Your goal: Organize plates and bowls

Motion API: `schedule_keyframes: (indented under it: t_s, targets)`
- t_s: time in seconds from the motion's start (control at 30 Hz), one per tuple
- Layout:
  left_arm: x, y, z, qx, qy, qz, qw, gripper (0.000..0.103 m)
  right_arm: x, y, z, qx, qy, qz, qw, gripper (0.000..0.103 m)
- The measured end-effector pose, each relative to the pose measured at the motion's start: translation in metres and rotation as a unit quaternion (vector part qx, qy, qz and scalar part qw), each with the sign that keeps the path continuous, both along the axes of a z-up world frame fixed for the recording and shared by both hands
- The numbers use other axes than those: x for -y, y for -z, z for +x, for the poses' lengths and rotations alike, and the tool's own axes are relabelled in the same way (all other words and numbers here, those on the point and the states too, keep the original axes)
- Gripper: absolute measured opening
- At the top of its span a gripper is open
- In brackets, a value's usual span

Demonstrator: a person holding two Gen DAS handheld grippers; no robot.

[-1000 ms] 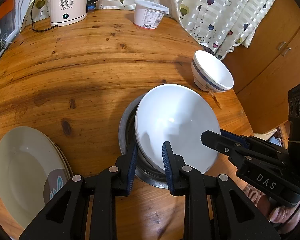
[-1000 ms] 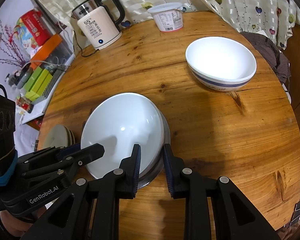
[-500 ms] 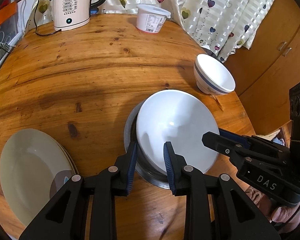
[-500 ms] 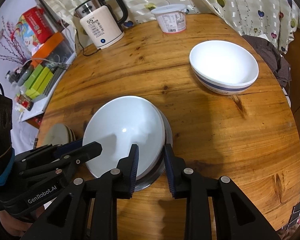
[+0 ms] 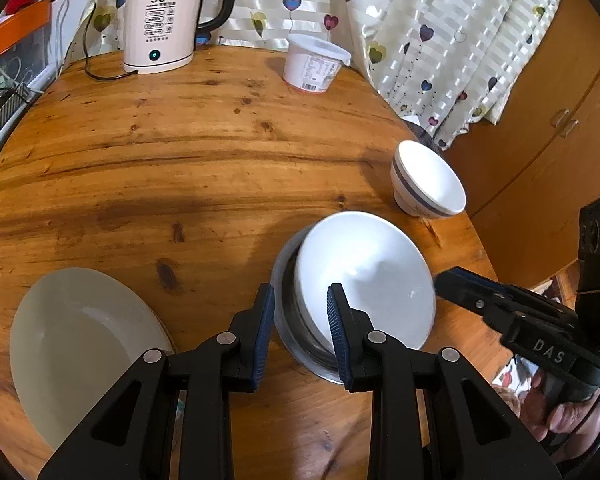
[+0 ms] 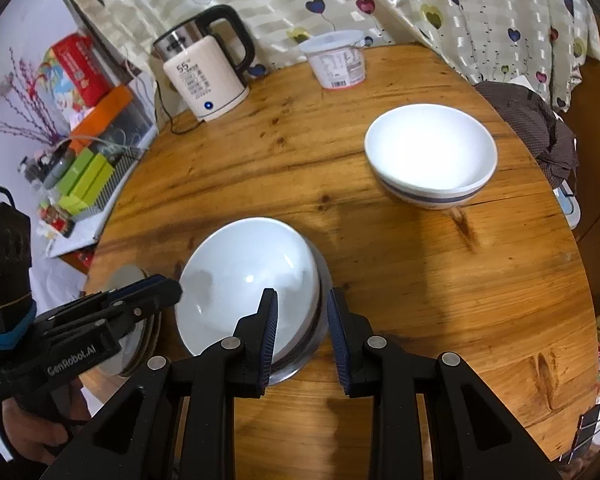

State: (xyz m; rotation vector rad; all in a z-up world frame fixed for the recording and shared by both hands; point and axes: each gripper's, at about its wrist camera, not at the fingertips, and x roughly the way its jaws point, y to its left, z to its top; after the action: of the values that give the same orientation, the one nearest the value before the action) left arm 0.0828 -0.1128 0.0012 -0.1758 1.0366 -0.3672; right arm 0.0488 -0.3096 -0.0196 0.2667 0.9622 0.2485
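Note:
A white bowl (image 5: 364, 280) (image 6: 248, 280) sits nested in a metal bowl (image 5: 288, 320) (image 6: 296, 364) near the front of the round wooden table (image 5: 180, 160). My left gripper (image 5: 300, 332) hovers at the pair's near-left rim, jaws a little apart, pads not pressing on anything. My right gripper (image 6: 302, 332) hangs at the near-right rim, likewise open and narrow. A white bowl with a blue band (image 5: 428, 180) (image 6: 432, 152) stands alone at the right. A stack of pale plates (image 5: 76, 336) (image 6: 126, 276) lies at the left, partly hidden by the left gripper in the right wrist view.
A cream kettle (image 5: 160, 28) (image 6: 204, 76) with its cord and a lidded white tub (image 5: 314, 64) (image 6: 336, 64) stand at the table's far edge by the heart-print curtain. A wooden cabinet (image 5: 560, 120) is on the right. A cluttered shelf (image 6: 84, 168) is at the left.
Both grippers have drawn back and tipped up: the nested bowls look smaller and lower, and more of the kettle and curtain shows. The gaps between the jaws look the same.

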Motion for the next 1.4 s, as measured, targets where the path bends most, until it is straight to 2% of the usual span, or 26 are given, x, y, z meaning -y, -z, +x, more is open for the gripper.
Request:
schedule_keyframes:
  t_s: [0.33,0.73,0.8,0.93,1.13,1.4]
  targets:
    - [-0.006,-0.006,0.001,0.004,-0.005,-0.006,1.0000,0.028,0.020,-0.007,-0.007,0.009,0.015,0.008,1.000,0.025]
    - [0.005,-0.014,0.007,0.011,0.006,-0.004,0.9999,0.028,0.034,-0.014,-0.010,0.024,0.026,0.015,0.999,0.025]
    - [0.008,-0.016,0.009,0.011,0.010,-0.003,0.9999,0.028,0.037,-0.014,-0.010,0.026,0.027,0.015,0.999,0.028]
    - [0.017,-0.020,0.012,0.015,0.017,-0.002,0.9997,0.028,0.043,-0.017,-0.011,0.042,0.032,0.016,0.999,0.042]
    - [0.036,-0.025,0.018,0.016,0.040,-0.002,0.9991,0.028,0.054,-0.019,-0.009,0.050,0.039,0.020,0.998,0.042]
    - [0.063,-0.029,0.029,0.014,0.067,-0.008,0.9977,0.028,0.066,-0.016,-0.003,0.038,0.050,0.023,0.998,0.042]
